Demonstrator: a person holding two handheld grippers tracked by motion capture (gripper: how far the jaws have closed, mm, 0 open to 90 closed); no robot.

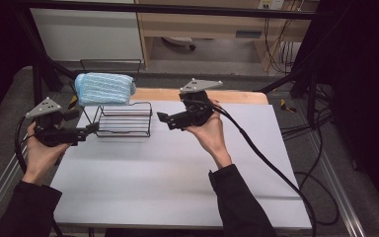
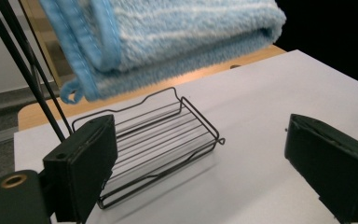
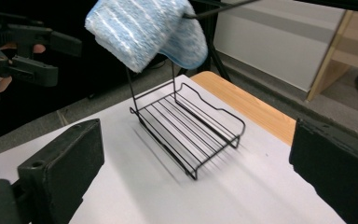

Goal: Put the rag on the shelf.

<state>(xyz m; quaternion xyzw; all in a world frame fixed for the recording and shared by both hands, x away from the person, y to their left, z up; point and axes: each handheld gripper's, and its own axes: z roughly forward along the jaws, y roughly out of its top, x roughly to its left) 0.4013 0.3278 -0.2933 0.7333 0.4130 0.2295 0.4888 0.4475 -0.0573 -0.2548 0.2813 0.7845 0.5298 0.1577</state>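
Observation:
A folded blue towel [image 1: 103,89] [image 2: 168,37] [image 3: 144,32] rests on the upper level of a black wire rack, above its lower wire tray [image 1: 126,121] [image 2: 158,140] [image 3: 186,130]. The rack stands at the back left of the white tabletop [image 1: 177,173]. My left gripper [image 1: 89,131] [image 2: 200,163] hovers just left of the tray, jaws open with nothing between them. My right gripper [image 1: 165,121] [image 3: 196,177] is held to the right of the tray, pointing at it, jaws wide open and empty. The left gripper [image 3: 28,46] also appears far off in the right gripper view.
A strip of wooden table [image 1: 237,96] shows behind the white surface. A thick black cable [image 1: 271,163] trails from the right gripper across the table's right side. Black frame posts and loose cables [image 1: 316,113] stand to the right, and a wooden cabinet [image 1: 202,24] behind.

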